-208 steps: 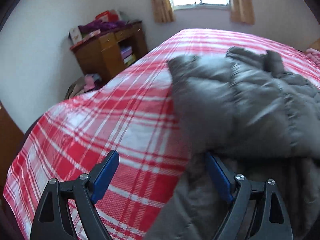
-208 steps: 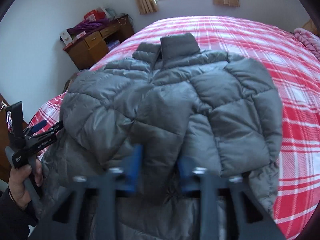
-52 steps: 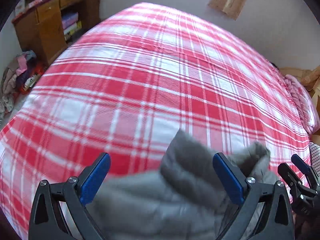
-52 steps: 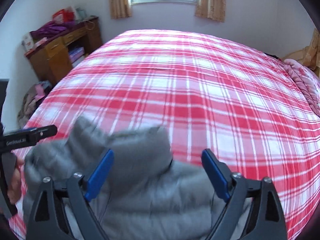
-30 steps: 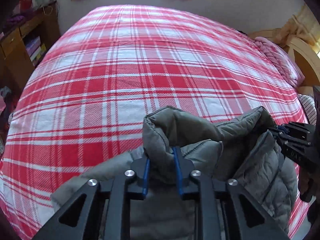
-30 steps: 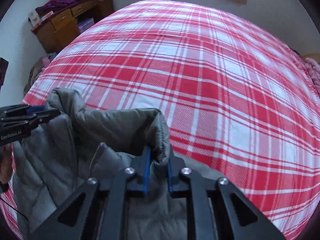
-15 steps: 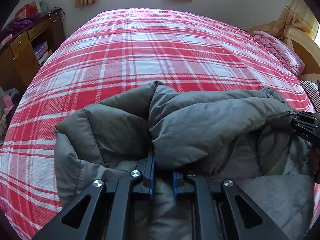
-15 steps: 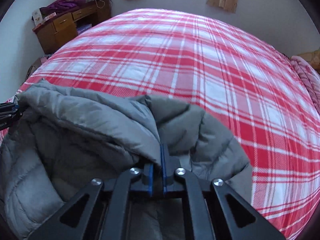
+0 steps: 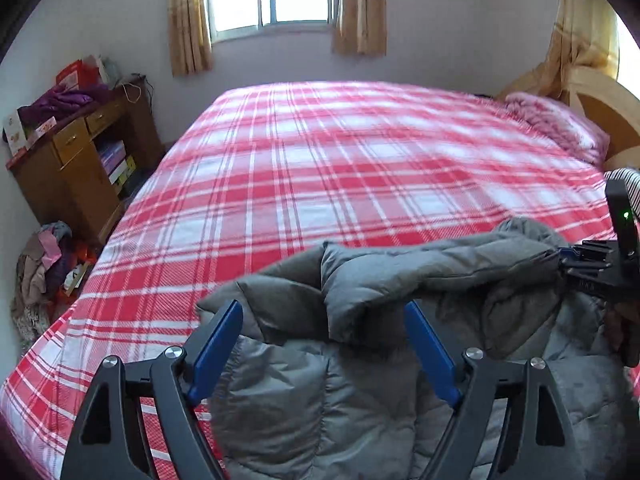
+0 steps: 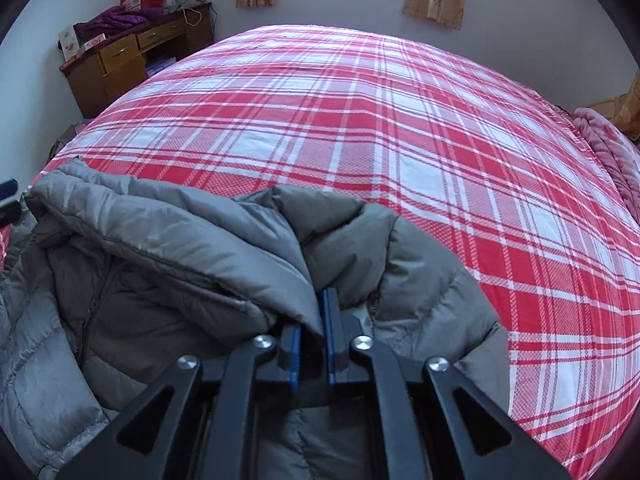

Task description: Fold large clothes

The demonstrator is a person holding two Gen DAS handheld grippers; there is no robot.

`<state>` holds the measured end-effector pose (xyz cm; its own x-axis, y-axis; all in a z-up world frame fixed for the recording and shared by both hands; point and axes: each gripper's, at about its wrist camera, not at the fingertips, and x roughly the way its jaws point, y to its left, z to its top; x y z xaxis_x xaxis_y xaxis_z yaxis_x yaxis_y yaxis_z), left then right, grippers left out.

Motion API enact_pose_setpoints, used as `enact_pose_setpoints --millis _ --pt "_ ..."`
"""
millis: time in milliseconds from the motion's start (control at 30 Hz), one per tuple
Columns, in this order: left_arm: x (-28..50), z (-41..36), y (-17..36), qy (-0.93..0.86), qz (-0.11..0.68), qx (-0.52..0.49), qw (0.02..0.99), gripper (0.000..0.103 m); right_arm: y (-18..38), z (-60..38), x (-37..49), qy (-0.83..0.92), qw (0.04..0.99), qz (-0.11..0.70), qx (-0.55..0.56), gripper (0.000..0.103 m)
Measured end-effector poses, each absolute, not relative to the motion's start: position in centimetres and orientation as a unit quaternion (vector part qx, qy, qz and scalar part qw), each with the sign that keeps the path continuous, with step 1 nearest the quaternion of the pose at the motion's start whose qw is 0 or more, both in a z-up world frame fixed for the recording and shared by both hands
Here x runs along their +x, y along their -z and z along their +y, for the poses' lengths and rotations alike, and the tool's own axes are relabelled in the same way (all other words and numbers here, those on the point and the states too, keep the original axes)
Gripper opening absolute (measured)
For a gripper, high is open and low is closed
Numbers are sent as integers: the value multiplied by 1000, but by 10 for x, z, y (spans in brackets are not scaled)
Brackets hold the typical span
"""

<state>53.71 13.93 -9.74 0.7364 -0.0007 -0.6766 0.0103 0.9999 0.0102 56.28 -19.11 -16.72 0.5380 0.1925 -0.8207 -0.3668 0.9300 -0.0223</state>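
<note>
Nearest you, your two grippers sit over the grey quilted puffer jacket (image 10: 168, 264).

Your left gripper (image 9: 324, 344) is opening wide, blue pads clear of the fabric between them; your right gripper (image 10: 312, 344), starting to open, still pinches a jacket fold. Beyond, the jacket lies on the red-and-white plaid bedspread (image 9: 320, 168).

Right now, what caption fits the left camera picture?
Left gripper opening above the grey puffer jacket on the red plaid bed.
</note>
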Motion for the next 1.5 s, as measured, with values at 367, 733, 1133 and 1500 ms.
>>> enact_pose_setpoints --millis 367,733,1133,1500 --pt "576 139 89 -33 354 -55 933 84 118 -218 537 -131 890 432 -59 56" --pt "595 100 106 9 357 -52 932 84 111 -156 580 -175 896 407 3 56" --pt "599 106 177 -16 416 -54 908 85 166 -148 571 -180 887 424 -16 50" --pt "577 104 140 -23 366 -54 929 86 159 -152 563 -176 900 397 -25 49"
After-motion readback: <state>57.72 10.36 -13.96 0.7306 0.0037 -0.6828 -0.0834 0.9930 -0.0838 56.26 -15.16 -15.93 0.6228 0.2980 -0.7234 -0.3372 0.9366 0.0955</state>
